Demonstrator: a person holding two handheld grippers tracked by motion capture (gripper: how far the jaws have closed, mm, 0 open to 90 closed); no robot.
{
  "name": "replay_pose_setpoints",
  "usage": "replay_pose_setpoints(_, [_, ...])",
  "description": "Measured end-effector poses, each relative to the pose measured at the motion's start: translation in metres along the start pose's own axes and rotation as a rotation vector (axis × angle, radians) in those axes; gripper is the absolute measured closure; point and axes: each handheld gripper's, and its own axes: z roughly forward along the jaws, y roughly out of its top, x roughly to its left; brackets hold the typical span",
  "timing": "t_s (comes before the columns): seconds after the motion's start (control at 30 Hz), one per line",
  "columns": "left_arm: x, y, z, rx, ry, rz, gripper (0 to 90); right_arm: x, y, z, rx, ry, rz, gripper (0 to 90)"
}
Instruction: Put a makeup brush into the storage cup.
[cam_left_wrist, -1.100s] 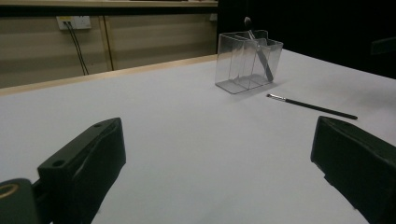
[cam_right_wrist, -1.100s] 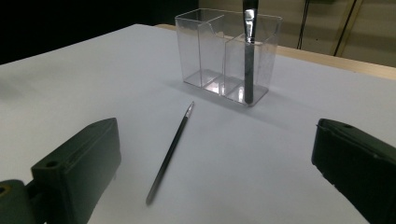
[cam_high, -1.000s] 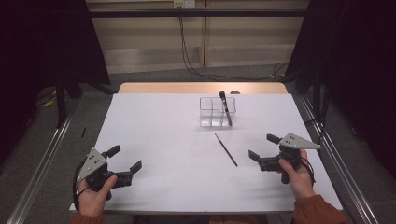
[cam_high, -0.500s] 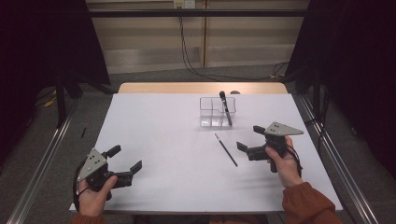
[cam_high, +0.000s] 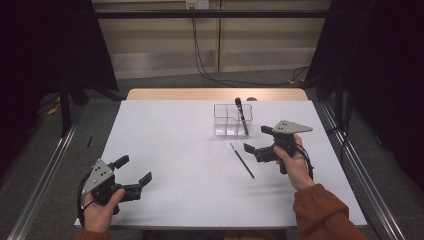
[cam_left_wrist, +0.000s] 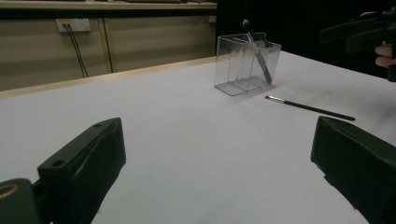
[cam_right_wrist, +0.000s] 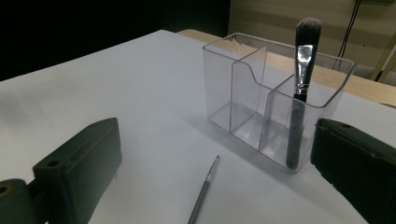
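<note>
A clear plastic organiser (cam_high: 231, 120) (cam_left_wrist: 246, 62) (cam_right_wrist: 268, 98) with several compartments stands at the back middle of the white table. A thick make-up brush (cam_high: 241, 113) (cam_right_wrist: 299, 88) (cam_left_wrist: 257, 51) leans upright in its right compartment. A thin black brush (cam_high: 242, 160) (cam_left_wrist: 309, 108) (cam_right_wrist: 202, 191) lies flat on the table in front of it. My right gripper (cam_high: 260, 140) is open, hovering just right of the thin brush, jaws pointing left towards the organiser. My left gripper (cam_high: 133, 171) is open and empty, low at the table's front left.
The white table surface (cam_high: 185, 150) spreads wide between the grippers. A wooden strip (cam_high: 210, 94) runs along the far edge. Metal rails (cam_high: 50, 165) flank both sides, and cables (cam_high: 200, 65) hang on the back wall.
My right gripper has moved forward and left, from the table's right side to just beside the thin brush. The left gripper has stayed in place.
</note>
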Motion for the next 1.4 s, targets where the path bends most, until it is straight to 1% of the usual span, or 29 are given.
replay_pose_setpoints(0.1, [0.000, 0.000, 0.000, -0.002, 0.002, -0.002, 3.2, 0.001, -0.002, 0.006, 0.023, 0.018, -0.004, 1.5])
replay_pose_setpoints(0.17, [0.000, 0.000, 0.001, 0.002, -0.001, 0.001, 3.2, 0.001, -0.002, 0.009, 0.025, 0.022, -0.010, 1.6])
replay_pose_setpoints(0.23, [-0.001, 0.000, 0.001, 0.005, -0.001, 0.003, 3.2, 0.001, 0.000, 0.013, 0.049, 0.039, -0.006, 3.0])
replay_pose_setpoints(0.3, [-0.001, 0.000, 0.001, 0.004, 0.002, 0.001, 3.2, 0.000, 0.003, 0.018, 0.071, 0.024, -0.006, 3.2])
replay_pose_setpoints(0.37, [0.000, 0.000, 0.001, 0.007, 0.001, 0.002, 3.2, -0.001, 0.005, 0.021, 0.092, 0.028, -0.007, 3.7])
replay_pose_setpoints(0.4, [0.000, 0.000, 0.001, 0.006, 0.001, 0.002, 3.2, -0.002, 0.006, 0.023, 0.104, 0.033, 0.001, 5.0])
replay_pose_setpoints(0.43, [0.000, 0.000, 0.001, 0.006, 0.000, 0.004, 3.2, -0.003, 0.007, 0.025, 0.126, 0.037, 0.007, 4.8])
replay_pose_setpoints(0.47, [0.000, 0.000, 0.001, 0.007, -0.001, 0.006, 3.2, -0.003, 0.008, 0.027, 0.160, 0.046, 0.011, 4.1])
replay_pose_setpoints(0.5, [0.000, 0.000, 0.001, 0.008, 0.001, 0.007, 3.2, -0.004, 0.009, 0.028, 0.175, 0.043, 0.011, 4.2])
replay_pose_setpoints(0.57, [0.000, 0.000, 0.000, 0.006, 0.000, 0.009, 3.2, -0.005, 0.011, 0.030, 0.200, 0.039, 0.005, 4.2])
replay_pose_setpoints(0.6, [0.000, -0.001, 0.000, 0.005, -0.001, 0.005, 3.2, -0.005, 0.012, 0.030, 0.203, 0.040, 0.007, 5.3])
replay_pose_setpoints(0.63, [0.000, -0.001, 0.000, 0.006, -0.002, 0.004, 3.2, -0.006, 0.014, 0.031, 0.209, 0.050, 0.008, 6.2])
replay_pose_setpoints(0.7, [0.000, -0.001, 0.000, 0.010, 0.000, 0.010, 3.2, -0.007, 0.016, 0.033, 0.238, 0.047, 0.007, 5.3])
replay_pose_setpoints(0.77, [0.000, -0.001, 0.001, 0.009, -0.002, 0.004, 3.2, -0.007, 0.020, 0.035, 0.265, 0.044, -0.011, 6.1])
replay_pose_setpoints(0.8, [0.000, -0.001, 0.001, 0.009, -0.002, 0.003, 3.2, -0.007, 0.021, 0.036, 0.278, 0.043, -0.006, 5.6])
replay_pose_setpoints(0.87, [0.000, -0.001, 0.000, 0.011, -0.007, -0.001, 3.2, -0.008, 0.024, 0.038, 0.321, 0.054, -0.003, 5.5])
replay_pose_setpoints(0.9, [-0.001, -0.001, 0.000, 0.012, -0.008, -0.002, 3.2, -0.009, 0.026, 0.039, 0.339, 0.058, 0.007, 4.9])
replay_pose_setpoints(0.93, [-0.001, -0.001, 0.000, 0.012, -0.008, -0.003, 3.2, -0.009, 0.027, 0.040, 0.356, 0.053, 0.008, 4.8])
replay_pose_setpoints(1.0, [0.000, -0.002, 0.001, 0.016, -0.009, -0.003, 3.2, -0.010, 0.028, 0.043, 0.397, 0.040, -0.011, 5.4])
replay_pose_setpoints(1.03, [0.000, -0.002, 0.001, 0.022, -0.008, 0.003, 3.2, -0.010, 0.028, 0.045, 0.423, 0.048, -0.008, 6.1])
replay_pose_setpoints(1.1, [0.000, -0.003, 0.002, 0.022, -0.009, -0.002, 3.2, -0.010, 0.028, 0.050, 0.479, 0.050, -0.013, 6.3])
replay_pose_setpoints(1.17, [0.001, -0.003, 0.002, 0.021, -0.008, -0.004, 3.2, -0.010, 0.028, 0.053, 0.545, 0.047, -0.002, 8.5])
replay_pose_setpoints(1.23, [0.001, -0.003, 0.002, 0.022, -0.009, -0.006, 3.2, -0.010, 0.028, 0.056, 0.595, 0.053, 0.021, 8.6])
replay_pose_setpoints(1.3, [0.000, -0.003, 0.002, 0.025, -0.009, -0.005, 3.2, -0.010, 0.028, 0.059, 0.632, 0.057, 0.027, 9.6])
replay_pose_setpoints(1.37, [0.000, -0.003, 0.003, 0.025, -0.011, -0.003, 3.2, -0.009, 0.028, 0.061, 0.659, 0.053, 0.013, 11.0])
replay_pose_setpoints(1.4, [0.000, -0.003, 0.003, 0.024, -0.012, -0.004, 3.2, -0.008, 0.029, 0.063, 0.679, 0.058, 0.016, 10.9])
